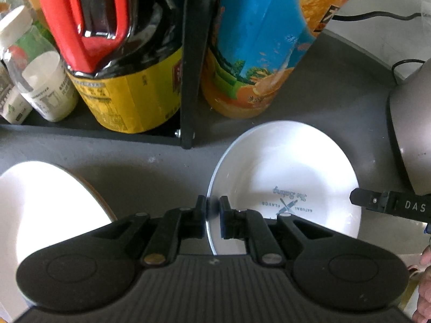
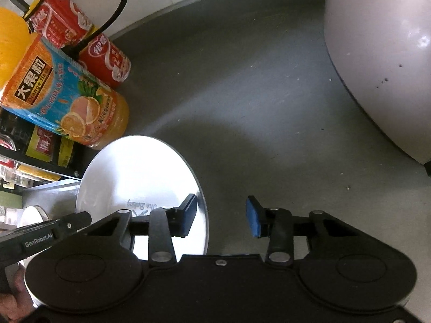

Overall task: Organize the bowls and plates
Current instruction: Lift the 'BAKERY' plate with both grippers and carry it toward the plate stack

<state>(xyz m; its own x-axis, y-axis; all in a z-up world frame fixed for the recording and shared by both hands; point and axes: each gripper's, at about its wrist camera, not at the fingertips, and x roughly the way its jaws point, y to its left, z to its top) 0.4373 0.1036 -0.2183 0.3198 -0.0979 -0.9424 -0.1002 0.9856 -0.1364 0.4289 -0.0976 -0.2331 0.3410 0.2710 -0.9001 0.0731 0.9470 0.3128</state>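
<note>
A white plate (image 1: 291,172) with a blue printed logo lies on the grey counter (image 1: 323,86). My left gripper (image 1: 212,207) is shut on the plate's left rim, one pad on each face of the edge. In the right wrist view the same plate (image 2: 140,172) shows at lower left. My right gripper (image 2: 222,215) stands open astride the plate's right rim: one blue pad is over the plate, the other over bare counter, and neither presses. A second white dish (image 1: 45,210) with a brown edge sits to the left.
A black rack (image 1: 192,67) behind the plate holds a dark jug with a red handle (image 1: 107,40) and a white bottle (image 1: 40,80). An orange juice bottle (image 1: 256,53) and red cans (image 2: 105,56) stand beside it. A rounded pale appliance (image 2: 382,62) fills the right side.
</note>
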